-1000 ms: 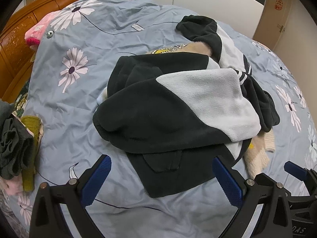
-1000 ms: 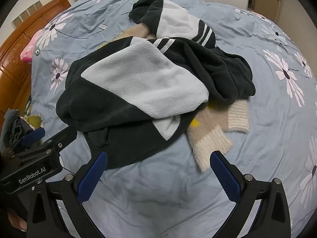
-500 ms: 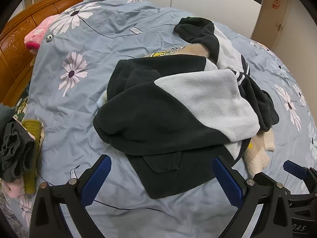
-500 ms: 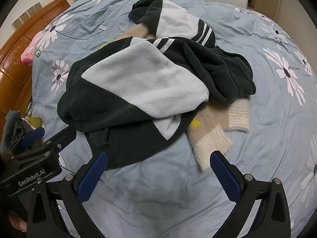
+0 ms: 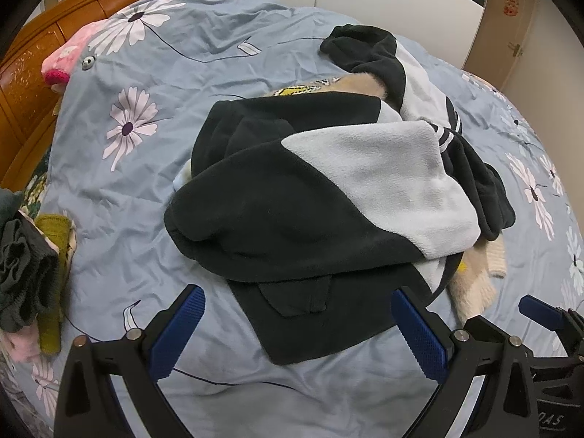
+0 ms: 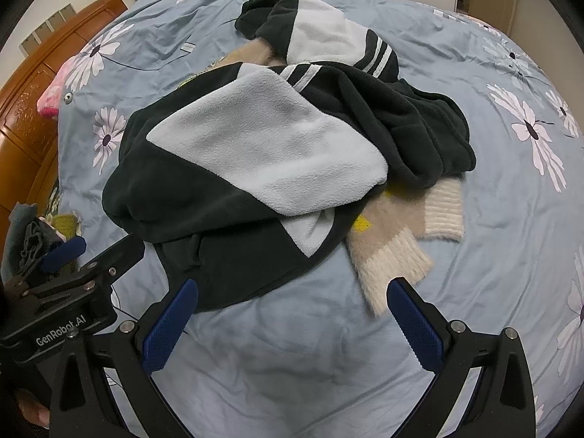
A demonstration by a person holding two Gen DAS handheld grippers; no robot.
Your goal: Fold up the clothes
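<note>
A crumpled black and light grey fleece jacket (image 5: 292, 215) lies in a heap on the bed; it also shows in the right wrist view (image 6: 255, 153). A beige fuzzy sweater (image 6: 394, 252) lies under it, with cuffs sticking out at the right. My left gripper (image 5: 299, 328) is open and empty, hovering just before the jacket's near black hem. My right gripper (image 6: 292, 314) is open and empty, near the hem and the sweater cuff. The right gripper's fingertip (image 5: 540, 310) shows at the left view's right edge.
The bed has a blue-grey floral duvet (image 5: 146, 73). A pile of dark and olive clothes (image 5: 29, 270) sits at the left edge. A pink soft toy (image 5: 62, 65) lies by the wooden headboard (image 5: 25, 73). White wardrobe and a door stand behind.
Both grippers have drifted slightly; the view shifts a little. The clothes have not moved and both grippers stay open.
</note>
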